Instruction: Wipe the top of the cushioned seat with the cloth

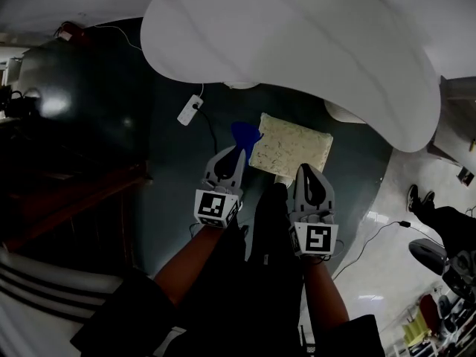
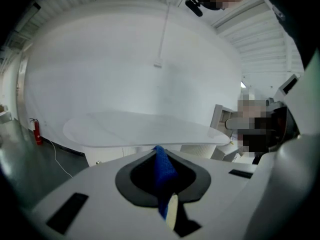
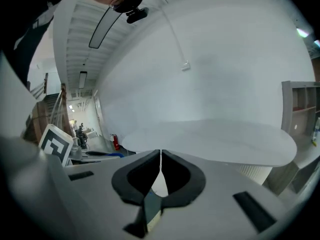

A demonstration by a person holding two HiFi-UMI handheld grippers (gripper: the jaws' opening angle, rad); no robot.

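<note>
The cushioned seat (image 1: 291, 146) is a pale speckled square low on the dark floor, just ahead of both grippers. My left gripper (image 1: 239, 152) is shut on a blue cloth (image 1: 245, 133), which sticks out past its tips beside the seat's left edge. In the left gripper view the blue cloth (image 2: 163, 168) is pinched between the jaws of the left gripper (image 2: 159, 150). My right gripper (image 1: 306, 169) hovers at the seat's near edge. In its own view the right gripper (image 3: 160, 155) has its jaws pressed together with nothing between them.
A large white oval table (image 1: 312, 43) spreads above and beyond the seat. A white plug box (image 1: 190, 110) with a cable lies on the floor to the left. Dark wooden furniture (image 1: 74, 199) stands at the left. A person's shoes (image 1: 416, 197) are at the right.
</note>
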